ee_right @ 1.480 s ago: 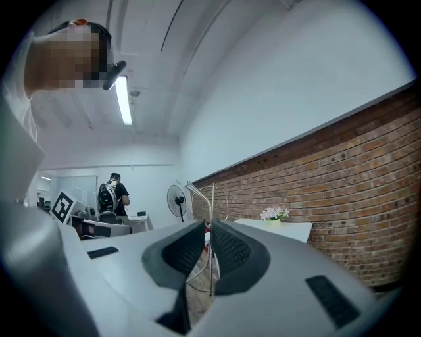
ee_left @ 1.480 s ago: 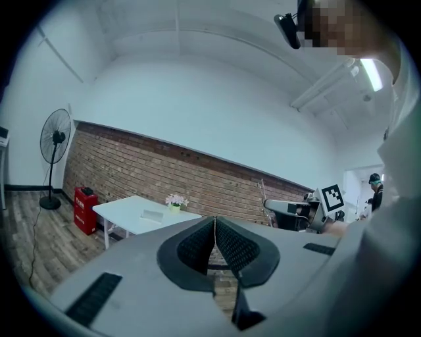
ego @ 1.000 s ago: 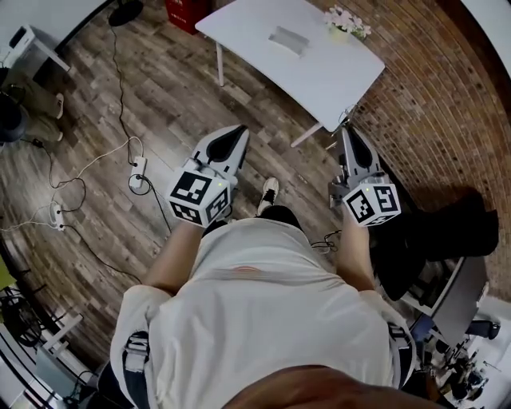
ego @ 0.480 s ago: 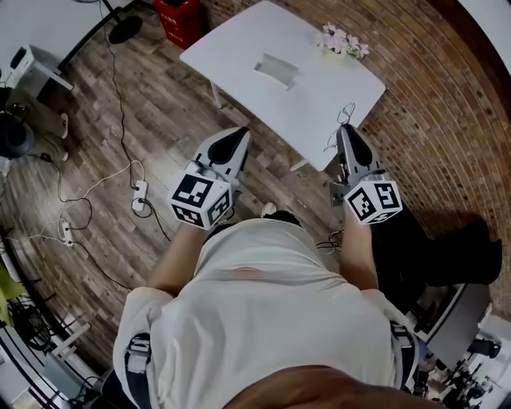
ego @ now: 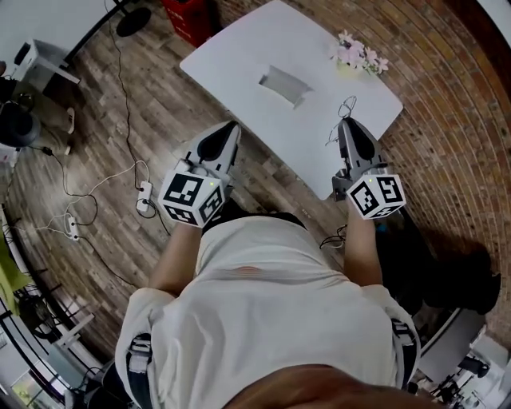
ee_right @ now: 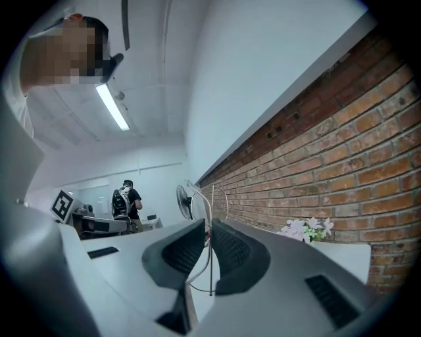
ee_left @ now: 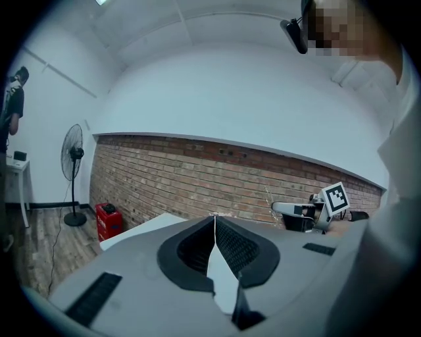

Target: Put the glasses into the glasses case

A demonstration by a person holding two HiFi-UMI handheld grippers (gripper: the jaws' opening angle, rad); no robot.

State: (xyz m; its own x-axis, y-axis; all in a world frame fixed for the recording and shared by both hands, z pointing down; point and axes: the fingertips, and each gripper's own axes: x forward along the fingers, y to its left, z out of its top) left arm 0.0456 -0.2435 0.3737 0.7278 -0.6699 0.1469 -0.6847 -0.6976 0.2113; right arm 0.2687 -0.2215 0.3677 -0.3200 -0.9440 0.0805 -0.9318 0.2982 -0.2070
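A grey glasses case lies open on the white table, near its middle. My right gripper hovers over the table's near right edge, shut on thin wire-frame glasses that stick out past its tips. In the right gripper view the wire frame runs between the closed pads of the right gripper. My left gripper hangs just short of the table's near edge, shut with nothing in it. The left gripper has its jaws meeting at the tip.
A small pot of pink flowers stands at the table's far right corner. Cables and a power strip lie on the wood floor at left. A red crate and a standing fan are beyond. A person stands far off.
The table has drawn nearer under both grippers as the person stepped up to it. The right gripper still holds the glasses; the left stays shut.
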